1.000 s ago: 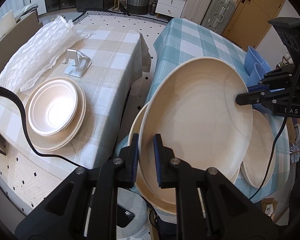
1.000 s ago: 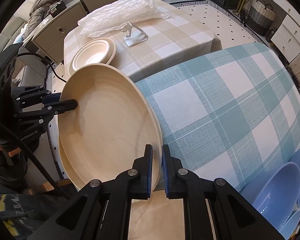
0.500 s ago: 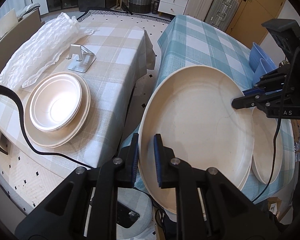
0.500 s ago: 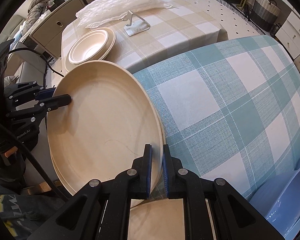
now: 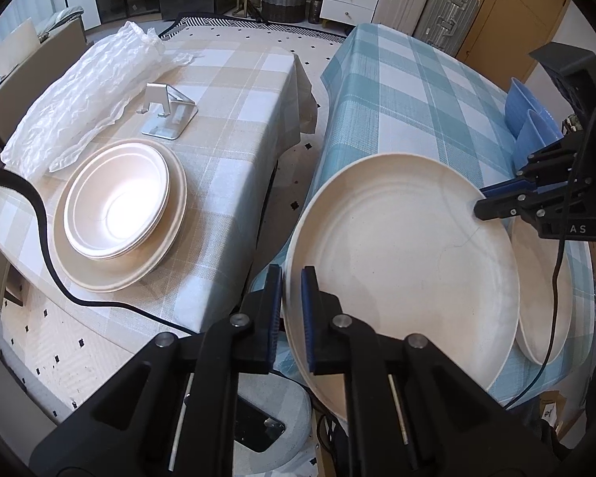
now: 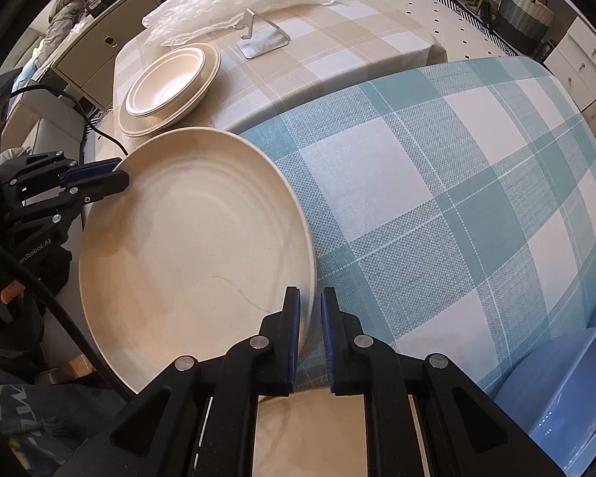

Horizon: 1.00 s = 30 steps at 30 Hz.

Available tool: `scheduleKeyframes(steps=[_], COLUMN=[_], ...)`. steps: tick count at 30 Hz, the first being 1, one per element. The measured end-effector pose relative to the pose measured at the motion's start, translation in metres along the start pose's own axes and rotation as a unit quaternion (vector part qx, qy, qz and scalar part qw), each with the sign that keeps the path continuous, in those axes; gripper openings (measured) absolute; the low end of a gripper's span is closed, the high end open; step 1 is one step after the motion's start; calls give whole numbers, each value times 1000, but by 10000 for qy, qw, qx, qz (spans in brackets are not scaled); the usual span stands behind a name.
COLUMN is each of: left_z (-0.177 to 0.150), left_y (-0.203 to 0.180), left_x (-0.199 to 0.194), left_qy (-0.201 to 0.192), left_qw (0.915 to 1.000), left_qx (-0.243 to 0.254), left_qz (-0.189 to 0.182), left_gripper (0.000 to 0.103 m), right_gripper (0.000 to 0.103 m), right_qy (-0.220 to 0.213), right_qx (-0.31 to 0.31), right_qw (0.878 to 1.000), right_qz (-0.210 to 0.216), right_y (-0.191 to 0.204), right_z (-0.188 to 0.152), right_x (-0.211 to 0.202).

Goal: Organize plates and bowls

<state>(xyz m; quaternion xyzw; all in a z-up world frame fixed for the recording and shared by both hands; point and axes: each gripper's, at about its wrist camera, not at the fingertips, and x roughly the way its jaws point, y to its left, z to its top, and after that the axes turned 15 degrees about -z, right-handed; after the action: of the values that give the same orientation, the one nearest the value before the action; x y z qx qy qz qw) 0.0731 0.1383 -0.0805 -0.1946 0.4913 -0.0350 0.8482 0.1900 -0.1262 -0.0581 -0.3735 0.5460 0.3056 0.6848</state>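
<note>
Cream-coloured big plate (image 5: 401, 262) pinched from both sides, tilted above the edge of the teal checked tablecloth (image 5: 409, 91). Left gripper (image 5: 292, 310) clamped tight on the near rim, blue pads either side of the edge. Right gripper (image 6: 308, 330) same deal on the opposite rim, jaws squeezed onto the plate with barely any gap. Smaller cream plate (image 5: 544, 302) flat on the teal cloth just beside the held one, partly under the right gripper in the left wrist view. Over on the beige checked table (image 5: 234, 91): white bowl (image 5: 117, 202) nested in another cream plate (image 5: 171, 234), silver phone stand (image 5: 169, 113) just behind, crumpled bubble wrap (image 5: 87, 83) further back. Blue bowls (image 5: 530, 123) stacked at the far side of the teal cloth. Black cable (image 5: 47, 246) trailing across the beige table's corner.
</note>
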Motion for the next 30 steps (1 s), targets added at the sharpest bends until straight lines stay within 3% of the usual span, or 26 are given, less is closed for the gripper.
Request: scheduleKeyframes(steps=[16, 20, 23, 25, 28, 30], left_z=[-2, -3, -3, -4, -6, -8], left_y=[0, -3, -6, -8, -13, -15], left_x=[-3, -10, -16, -21, -25, -29], left_qy=[-98, -160, -216, -273, -319, -348], left_qw=[9999, 9998, 9996, 9993, 9990, 9988], left_qx=[-11, 12, 28, 33, 95, 130], left_qz=[-71, -136, -196, -248, -286, -331], left_gripper=[7, 9, 24, 30, 43, 55], right_gripper=[12, 23, 37, 48, 53, 67], right_qy=[-203, -357, -496, -609, -771, -877], right_qx=[260, 375, 452, 494, 572, 634], right_qw=[9994, 9985, 9975, 9964, 9946, 9931], right_qz=[105, 178, 237, 315, 401, 457], right_y=[-10, -12, -12, -12, -11, -11], right_z=[-11, -15, -21, -25, -32, -38], right_x=[-15, -26, -36, -43, -52, -58])
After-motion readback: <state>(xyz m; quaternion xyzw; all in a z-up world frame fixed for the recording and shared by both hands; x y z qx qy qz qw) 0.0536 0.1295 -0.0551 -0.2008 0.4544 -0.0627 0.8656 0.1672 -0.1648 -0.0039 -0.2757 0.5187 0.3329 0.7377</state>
